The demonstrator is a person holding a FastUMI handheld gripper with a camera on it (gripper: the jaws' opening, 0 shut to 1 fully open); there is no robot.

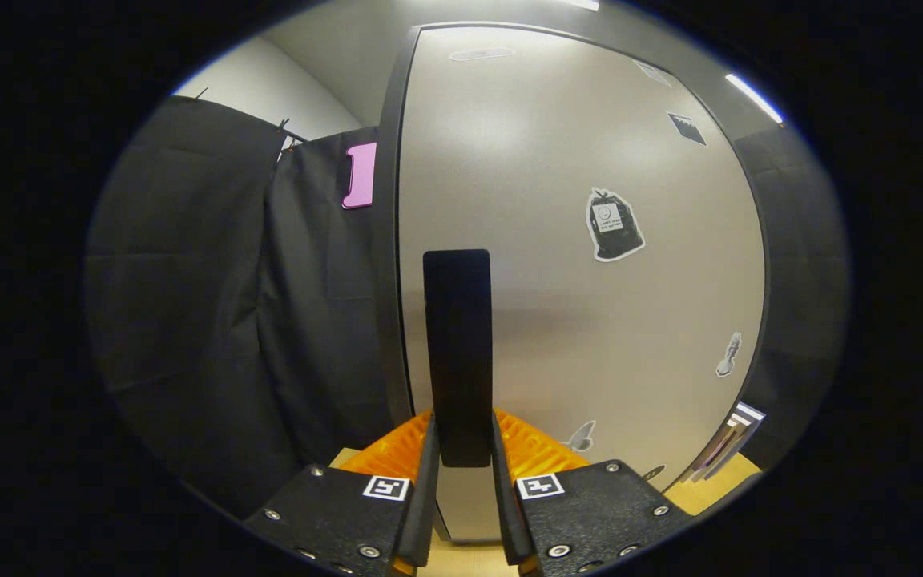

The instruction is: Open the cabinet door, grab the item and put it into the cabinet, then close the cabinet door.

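1. The gripper [465, 489] is facing the cabinet door [574, 264] at close range, its two fingers [426, 481] reaching forward on either side of the door's handle [457, 353].
2. The handle is showing as a tall, dark, upright bar mounted near the door's left edge; its lower end is sitting between the fingers.
3. The fingers are standing closed in on the handle from left and right, and both appear to be pressing against its sides, so the gripper is gripping the handle.
4. The door itself is a pale, smooth panel with a dark frame [388, 240] running up its left side; whether the door is fully closed or slightly ajar cannot be told from here.
5. Several stickers are showing on the door: a dark bag-shaped sticker [614, 224] to the right of the handle at upper height, a small pale one [727, 355] near the right edge, and another small one [582, 437] low down, just to the right of the fingers.
6. The cabinet is standing on a light wooden tabletop [710, 489], visible below the door and to its lower right.
7. A black cloth wall [189, 304] is hanging to the left of the cabinet.
8. The item to be stored cannot be made out here.
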